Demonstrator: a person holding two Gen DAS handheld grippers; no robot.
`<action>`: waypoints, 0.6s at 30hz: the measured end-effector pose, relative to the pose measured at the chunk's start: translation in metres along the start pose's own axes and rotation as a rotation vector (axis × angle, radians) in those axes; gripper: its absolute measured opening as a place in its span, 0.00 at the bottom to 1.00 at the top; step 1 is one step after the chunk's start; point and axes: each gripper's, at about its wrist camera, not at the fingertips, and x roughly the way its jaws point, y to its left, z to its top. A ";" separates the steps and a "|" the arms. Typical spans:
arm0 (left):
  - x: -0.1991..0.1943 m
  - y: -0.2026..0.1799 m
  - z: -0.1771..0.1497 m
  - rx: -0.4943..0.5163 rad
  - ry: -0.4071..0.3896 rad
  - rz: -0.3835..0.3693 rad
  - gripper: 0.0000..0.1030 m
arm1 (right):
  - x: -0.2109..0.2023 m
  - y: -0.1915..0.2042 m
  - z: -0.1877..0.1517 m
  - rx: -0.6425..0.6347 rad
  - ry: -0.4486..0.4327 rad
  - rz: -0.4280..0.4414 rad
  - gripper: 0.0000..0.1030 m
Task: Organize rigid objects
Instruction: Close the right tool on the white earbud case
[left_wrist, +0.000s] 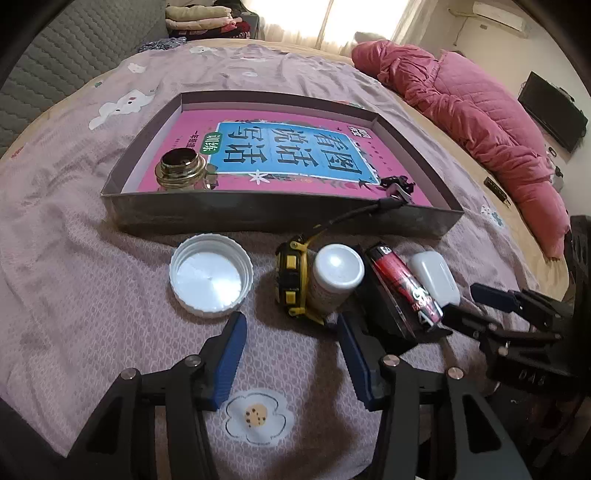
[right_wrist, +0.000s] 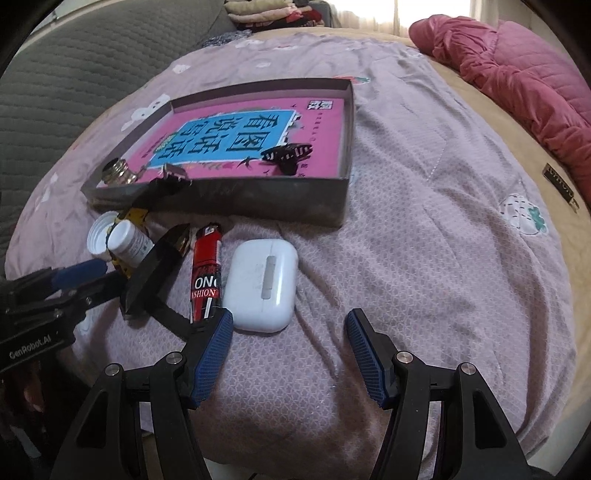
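STEP: approach for pick-up, nothing gripped | LEFT: left gripper (left_wrist: 291, 354) spread, empty, short of tape measure (left_wrist: 293, 280) | RIGHT: right gripper (right_wrist: 290, 350) spread, empty, beside earbud case (right_wrist: 262, 286) | NEXT: descent, closure, transfer into shallow box (left_wrist: 258, 216) (judged destination).

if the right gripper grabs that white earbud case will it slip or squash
The white earbud case looks like a hard, glossy shell with rounded corners, so it probably won't squash but might slip between the pads. It lies flat on the soft bedspread, so a push would likely slide it, not roll it.
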 end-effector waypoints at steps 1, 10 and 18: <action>0.001 0.001 0.001 -0.004 0.001 0.001 0.48 | 0.001 0.001 0.000 -0.004 0.001 0.001 0.64; 0.008 0.009 0.007 -0.040 -0.011 -0.009 0.42 | 0.015 0.015 0.004 -0.057 0.008 -0.038 0.64; 0.014 0.011 0.013 -0.048 -0.018 -0.039 0.32 | 0.018 0.015 0.006 -0.050 0.008 -0.040 0.64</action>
